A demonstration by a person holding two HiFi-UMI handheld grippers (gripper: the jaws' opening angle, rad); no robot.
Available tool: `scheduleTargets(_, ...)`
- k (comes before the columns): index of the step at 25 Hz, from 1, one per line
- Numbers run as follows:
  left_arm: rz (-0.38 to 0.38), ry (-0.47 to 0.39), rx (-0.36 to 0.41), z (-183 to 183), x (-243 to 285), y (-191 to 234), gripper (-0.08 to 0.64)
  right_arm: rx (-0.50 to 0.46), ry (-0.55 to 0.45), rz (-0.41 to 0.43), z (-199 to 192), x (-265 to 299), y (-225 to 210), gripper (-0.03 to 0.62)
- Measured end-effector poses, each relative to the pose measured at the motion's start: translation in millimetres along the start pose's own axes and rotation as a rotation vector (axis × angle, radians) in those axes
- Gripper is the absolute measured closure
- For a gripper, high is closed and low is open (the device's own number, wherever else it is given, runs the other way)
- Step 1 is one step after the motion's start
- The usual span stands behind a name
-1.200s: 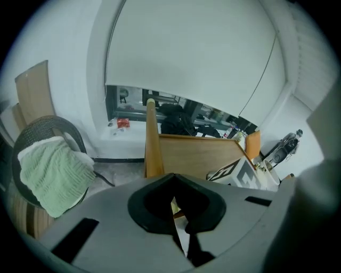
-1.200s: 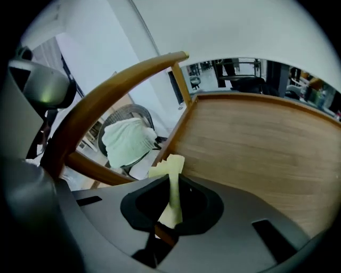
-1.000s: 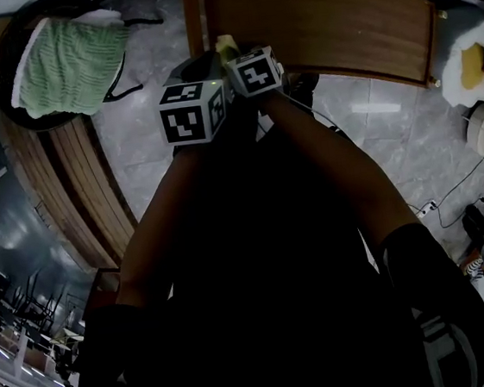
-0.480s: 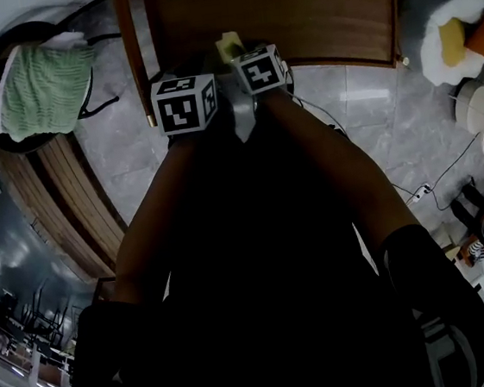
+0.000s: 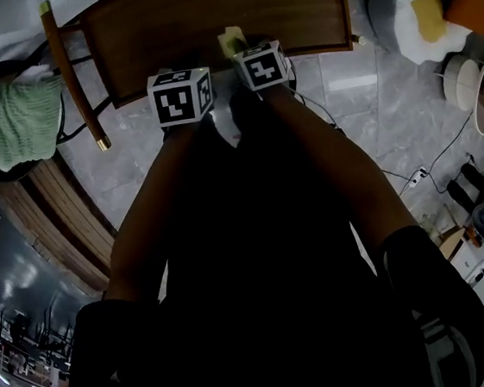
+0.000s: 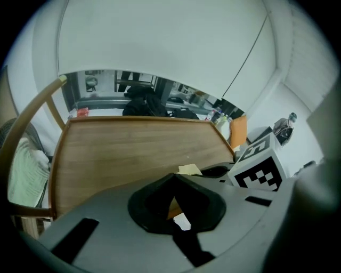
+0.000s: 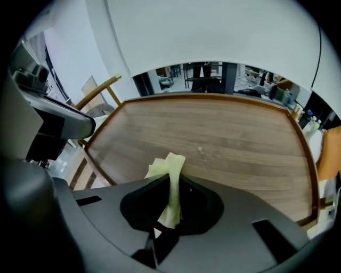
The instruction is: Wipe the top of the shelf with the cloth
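Cloth (image 7: 172,161) pinched at shelf (image 7: 229,141) edge.
Right gripper (image 7: 171,184) jaws clenched on the yellow-green cloth above the wooden top's near edge; left gripper (image 6: 173,182) jaws together, empty, just beside.

surface: wooden shelf top (image 5: 205,19) at 12 o'clock, raised rim | under it: grey marbled tile floor (image 5: 391,128) | on floor: white plug and cable (image 5: 420,177) at 3 o'clock
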State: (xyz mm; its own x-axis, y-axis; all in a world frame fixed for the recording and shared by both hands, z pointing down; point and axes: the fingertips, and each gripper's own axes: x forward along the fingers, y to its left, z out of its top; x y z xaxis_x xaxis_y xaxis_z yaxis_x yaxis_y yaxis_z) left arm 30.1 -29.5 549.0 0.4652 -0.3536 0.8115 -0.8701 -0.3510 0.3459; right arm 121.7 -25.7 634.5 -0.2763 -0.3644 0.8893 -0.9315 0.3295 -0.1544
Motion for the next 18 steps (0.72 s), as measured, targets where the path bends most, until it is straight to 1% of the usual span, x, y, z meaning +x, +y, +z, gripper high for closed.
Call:
scheduleTargets(2, -0.011, 0.000, 0.010, 5, 11, -17, 0.548, 0.021, -0.003, -0.007, -4, -8, -19, 0.549)
scheduleTargets(5, -0.021, -0.003, 0.021, 11, 25, -42, 0.549, 0.029, -0.019, -0.046, -11, -18, -54, 0.549)
scheduleTargets(10, -0.040, 0.009, 0.044, 12, 47, -79, 0.549, 0.051, -0.042, -0.089, -21, -38, -105, 0.549)
scheduleTargets(14, -0.059, 0.018, 0.054, 11, 61, -103, 0.548, 0.078, -0.039, -0.139, -33, -52, -144, 0.549)
scheduleTargets(18, -0.073, 0.018, 0.065, 10, 68, -122, 0.549, 0.094, -0.031, -0.214, -46, -66, -184, 0.549)
